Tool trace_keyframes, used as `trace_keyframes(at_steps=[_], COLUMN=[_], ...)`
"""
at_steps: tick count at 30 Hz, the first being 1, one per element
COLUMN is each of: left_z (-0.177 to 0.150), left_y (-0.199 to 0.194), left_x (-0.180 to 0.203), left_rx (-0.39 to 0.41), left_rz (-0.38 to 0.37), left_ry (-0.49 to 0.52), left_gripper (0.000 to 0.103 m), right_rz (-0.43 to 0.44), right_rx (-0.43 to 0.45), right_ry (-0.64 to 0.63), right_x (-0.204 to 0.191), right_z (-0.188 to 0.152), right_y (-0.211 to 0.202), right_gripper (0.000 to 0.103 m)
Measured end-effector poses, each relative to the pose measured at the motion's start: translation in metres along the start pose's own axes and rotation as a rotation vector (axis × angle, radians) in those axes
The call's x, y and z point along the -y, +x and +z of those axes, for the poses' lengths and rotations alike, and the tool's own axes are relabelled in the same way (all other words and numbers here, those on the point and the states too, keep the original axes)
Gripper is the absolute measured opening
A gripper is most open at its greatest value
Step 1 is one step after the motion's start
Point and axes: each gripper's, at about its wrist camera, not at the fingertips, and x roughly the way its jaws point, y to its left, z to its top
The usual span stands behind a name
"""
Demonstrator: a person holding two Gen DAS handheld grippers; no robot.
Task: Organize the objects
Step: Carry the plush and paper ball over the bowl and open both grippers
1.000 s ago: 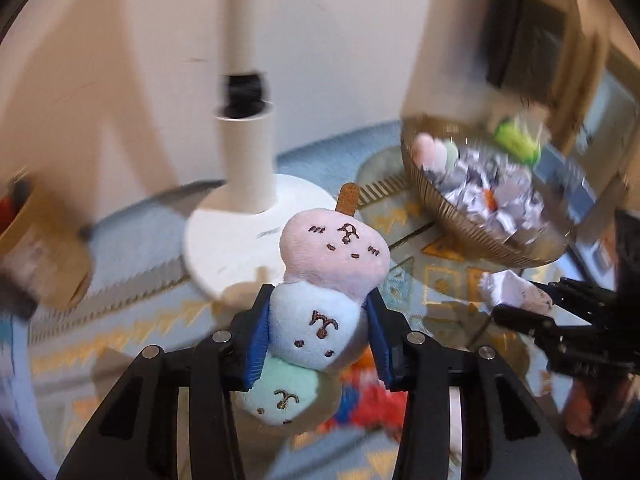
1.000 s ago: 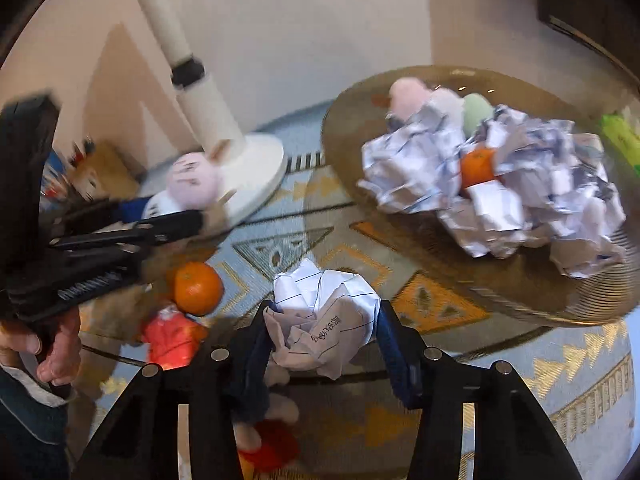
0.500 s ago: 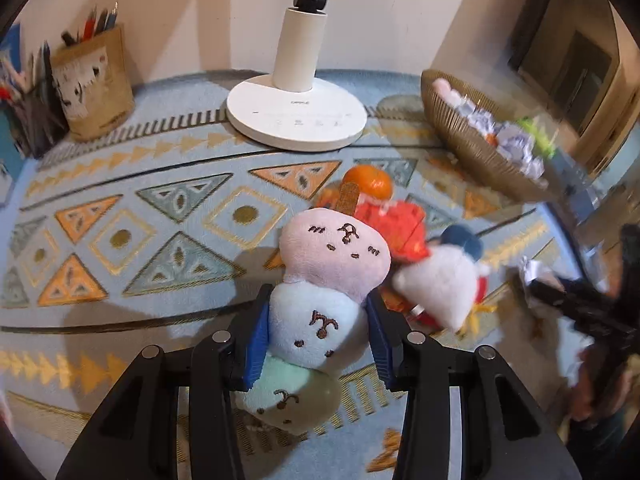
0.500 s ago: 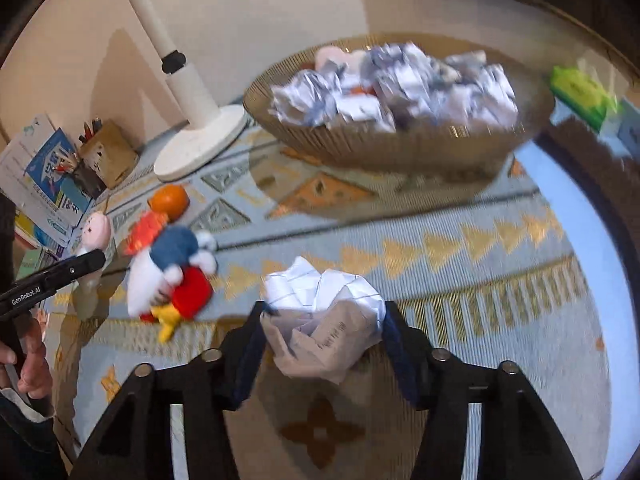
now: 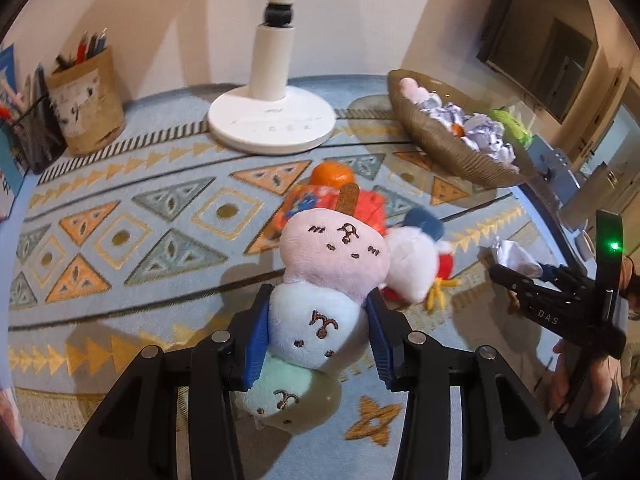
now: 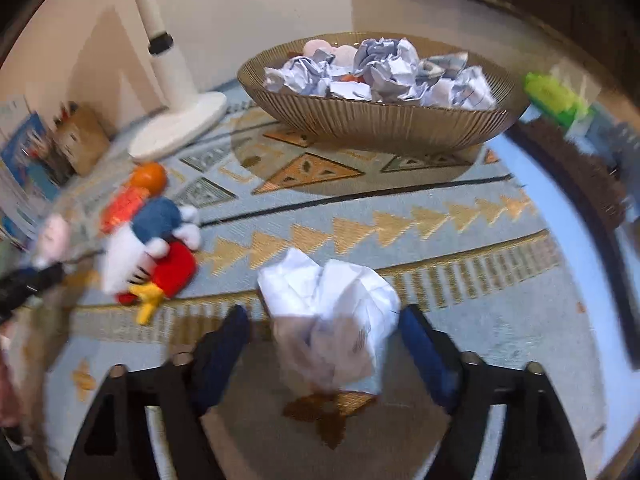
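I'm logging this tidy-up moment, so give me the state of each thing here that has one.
Left hand-held gripper: shut on the dango plush.
Dango plush: held between the pads.
Right hand-held gripper: jaws opening, paper ball between them.
Paper ball: loose, gap on one side.
Bowl: upright, heaped with crumpled paper.
Duck plush: lying on the mat.

A three-ball plush dango skewer (image 5: pixel 320 304), pink, white and green, is clamped at its white middle, while a crumpled paper ball (image 6: pixel 328 316) sits loose between parting blue pads.
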Motion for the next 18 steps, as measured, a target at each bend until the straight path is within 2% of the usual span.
trace_keyframes(at_steps=[1,3,6,8,10,13,16,18], left_z=[0.005,0.023,0.061,0.093,0.116,0.153,0.183,0.197], left_y=[-0.002,-0.009,-0.02,-0.022,-0.017,0.005,0.043,0.068], left_x=[0.004,0.015,0.039,0.063,0.083,0.111,0.127,0.133], left_rx=[0.004,0.019,0.074,0.111,0.141,0.155,0.161,0.136], left_rz=[-0.019,-0.082,-0.128,-0.158,-0.157,-0.155,-0.154,-0.145], left_ry=[0.006,0.015,0.064,0.104,0.14,0.167,0.174,0.166], left_gripper=[0.041,0.041,0.041,0.041,0.041,0.042,0.042,0.042], right_rz=[-0.013,0.033,0.086,0.117,0.123,0.094,0.115,0.104], right_rx=[0.008,0.022,0.055,0.103,0.169,0.273,0.314,0.325], right_ry=[0.004,0.039,0.082,0.108,0.132,0.165,0.224,0.258], right_x=[0.002,0.009,0.024,0.039,0.057,0.083,0.106,0.12], right_z=[-0.001,0.001,0.019,0.044,0.073,0.121,0.162,0.189], right_y=[-0.001,-0.008,-0.028,-0.046,-0.065,-0.083,-0.079,-0.065], right_gripper=[0.055,0.048,0.048,0.048,0.048,0.049,0.049,0.049])
